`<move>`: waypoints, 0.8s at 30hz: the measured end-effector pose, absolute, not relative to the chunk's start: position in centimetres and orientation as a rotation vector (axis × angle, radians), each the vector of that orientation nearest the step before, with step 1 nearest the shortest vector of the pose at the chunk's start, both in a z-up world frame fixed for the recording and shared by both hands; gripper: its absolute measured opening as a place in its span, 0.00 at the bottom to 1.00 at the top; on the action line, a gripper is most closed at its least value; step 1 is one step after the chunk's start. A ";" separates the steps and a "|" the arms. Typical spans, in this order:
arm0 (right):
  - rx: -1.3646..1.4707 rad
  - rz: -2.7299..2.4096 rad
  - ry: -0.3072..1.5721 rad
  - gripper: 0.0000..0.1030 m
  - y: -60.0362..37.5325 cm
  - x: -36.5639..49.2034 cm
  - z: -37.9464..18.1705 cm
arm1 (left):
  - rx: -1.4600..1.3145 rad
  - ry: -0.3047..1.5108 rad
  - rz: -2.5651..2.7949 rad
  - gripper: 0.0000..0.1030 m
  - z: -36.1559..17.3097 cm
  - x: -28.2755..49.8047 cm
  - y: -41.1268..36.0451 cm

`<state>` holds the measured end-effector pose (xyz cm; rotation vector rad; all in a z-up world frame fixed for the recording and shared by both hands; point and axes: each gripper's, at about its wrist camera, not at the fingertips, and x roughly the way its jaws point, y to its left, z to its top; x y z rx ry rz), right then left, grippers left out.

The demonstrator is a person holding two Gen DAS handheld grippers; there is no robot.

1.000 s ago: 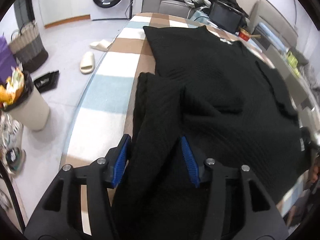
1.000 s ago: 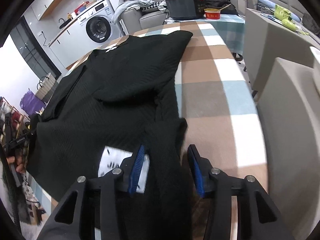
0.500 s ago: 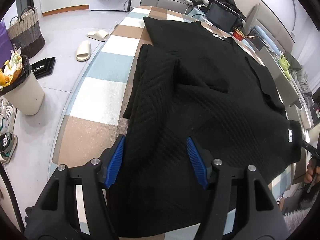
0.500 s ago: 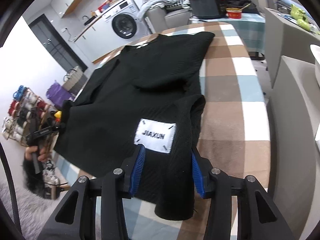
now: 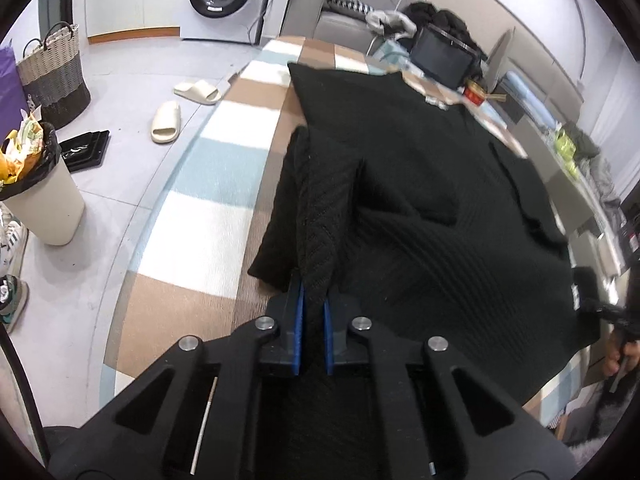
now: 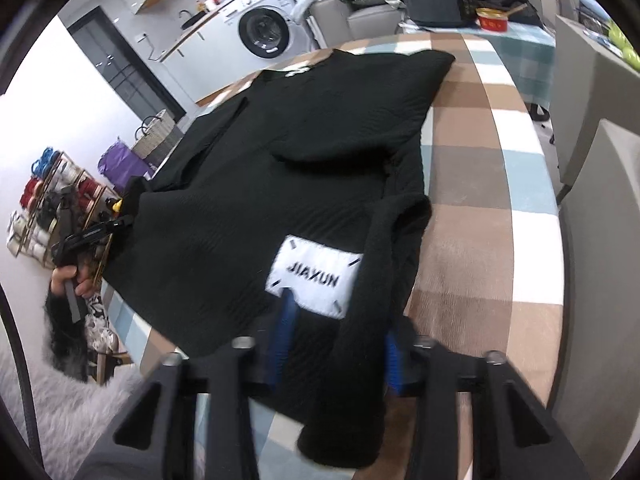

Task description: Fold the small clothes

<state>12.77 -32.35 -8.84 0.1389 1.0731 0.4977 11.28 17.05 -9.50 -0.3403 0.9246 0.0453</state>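
A black knit sweater (image 5: 420,184) lies spread on a checked tablecloth (image 5: 208,184); it also shows in the right wrist view (image 6: 304,152), with a white JIAXUN label (image 6: 314,276) near its hem. My left gripper (image 5: 313,320) is shut on a raised fold of the sweater's near edge. My right gripper (image 6: 336,344) is open, its blue pads on either side of the sweater's hem corner beside the label; the cloth drapes over and between the fingers.
A bin (image 5: 36,196), basket (image 5: 52,76) and slippers (image 5: 166,122) are on the floor to the left. A washing machine (image 6: 266,32) and sofa stand behind the table. A red bowl (image 6: 494,20) and a black appliance (image 6: 434,4) sit at the far end. Grey chairs (image 6: 592,92) stand at the right.
My left gripper has closed on the sweater's edge and gathered it into a ridge. My right gripper stays open around the hem and has moved a little closer to the label.
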 end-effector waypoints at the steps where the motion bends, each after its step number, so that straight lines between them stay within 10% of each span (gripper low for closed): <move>1: 0.142 0.479 1.074 0.10 -32.5 13.0 -9.0 | -0.348 0.911 0.046 0.04 -9.1 11.0 17.3; 14: 0.381 0.501 0.674 0.08 -35.8 11.6 -2.0 | -0.404 0.712 0.015 0.04 -2.2 11.4 19.7; 24: 0.336 0.353 0.843 0.08 -33.7 16.1 -6.0 | -0.443 0.853 0.075 0.11 -6.0 19.1 21.2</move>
